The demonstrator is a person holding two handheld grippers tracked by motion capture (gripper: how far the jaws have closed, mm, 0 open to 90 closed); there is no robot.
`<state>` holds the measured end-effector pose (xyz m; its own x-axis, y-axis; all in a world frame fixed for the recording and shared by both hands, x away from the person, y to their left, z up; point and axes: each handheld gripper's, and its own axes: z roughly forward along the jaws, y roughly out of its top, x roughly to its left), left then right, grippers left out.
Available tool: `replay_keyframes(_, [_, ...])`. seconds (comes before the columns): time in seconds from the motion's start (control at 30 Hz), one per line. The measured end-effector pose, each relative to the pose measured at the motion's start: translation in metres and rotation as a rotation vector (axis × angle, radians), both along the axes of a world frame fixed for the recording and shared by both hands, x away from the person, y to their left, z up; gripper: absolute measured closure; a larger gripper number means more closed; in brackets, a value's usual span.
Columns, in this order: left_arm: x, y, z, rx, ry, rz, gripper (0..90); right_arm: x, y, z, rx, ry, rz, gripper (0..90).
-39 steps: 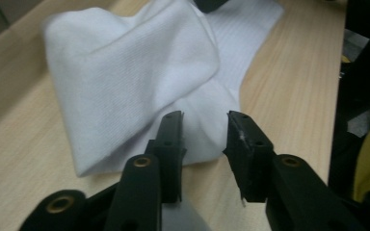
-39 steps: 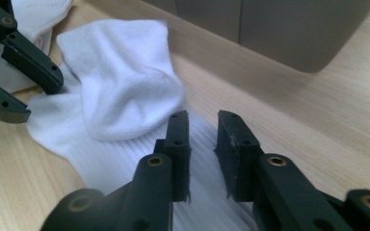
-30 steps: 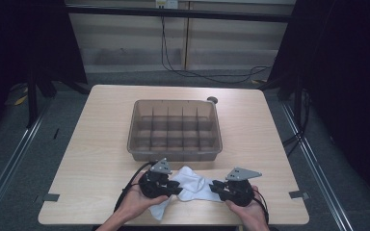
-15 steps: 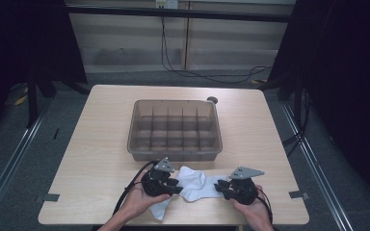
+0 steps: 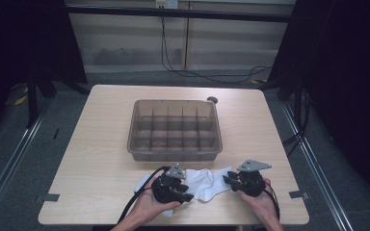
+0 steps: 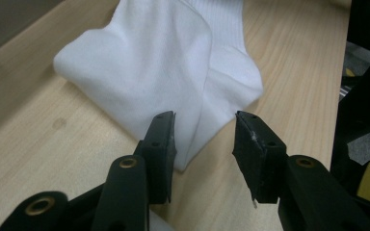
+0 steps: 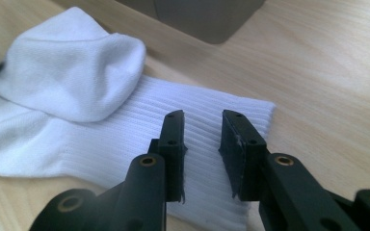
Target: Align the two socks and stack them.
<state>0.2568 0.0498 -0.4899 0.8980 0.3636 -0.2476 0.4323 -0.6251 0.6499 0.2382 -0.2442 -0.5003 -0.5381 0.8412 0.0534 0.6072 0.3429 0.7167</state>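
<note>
Hand-held grippers, left (image 5: 185, 196) and right (image 5: 227, 179), are just opening, releasing the white sock (image 5: 206, 183) flat onto the surface (image 5: 101, 159).

A pale wooden table (image 5: 101, 159) sits at the centre of the frame on grey carpet floor (image 5: 19, 159), with a light wall panel (image 5: 125, 38) across the top, black cables (image 5: 207, 72) trailing below it, and dark curtains (image 5: 356, 72) closing in both sides.
</note>
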Motion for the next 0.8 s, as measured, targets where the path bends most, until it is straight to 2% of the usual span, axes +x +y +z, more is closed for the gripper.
replay_keyframes(0.07, [-0.001,0.01,0.001,-0.013,-0.017,0.023,60.1,0.0,-0.002,0.001,-0.027,-0.004,-0.019,70.5])
replay_keyframes(0.17, [0.003,0.024,0.005,-0.012,-0.018,0.041,61.6,0.001,-0.011,0.0,-0.008,-0.001,-0.034,70.3])
replay_keyframes(0.3, [0.005,0.041,0.006,0.007,-0.036,0.068,62.9,0.001,-0.013,0.004,0.023,0.002,-0.045,64.2])
replay_keyframes(0.4, [0.007,0.052,0.004,0.021,-0.036,0.086,62.7,0.0,-0.006,0.013,0.073,-0.017,-0.018,61.6])
replay_keyframes(0.47, [0.008,0.058,0.004,0.03,-0.043,0.09,62.5,0.001,0.004,0.017,0.088,-0.013,0.009,58.2])
replay_keyframes(0.53, [0.008,0.064,0.003,0.02,-0.04,0.106,62.4,0.003,0.015,0.019,0.093,-0.007,0.032,55.7])
replay_keyframes(0.7, [0.011,0.07,0.005,-0.024,-0.028,0.13,60.8,0.014,0.027,0.009,0.077,0.025,0.035,54.1])
replay_keyframes(0.8, [0.014,0.071,0.005,-0.033,-0.026,0.136,60.2,0.017,0.028,0.005,0.083,0.04,0.031,60.2])
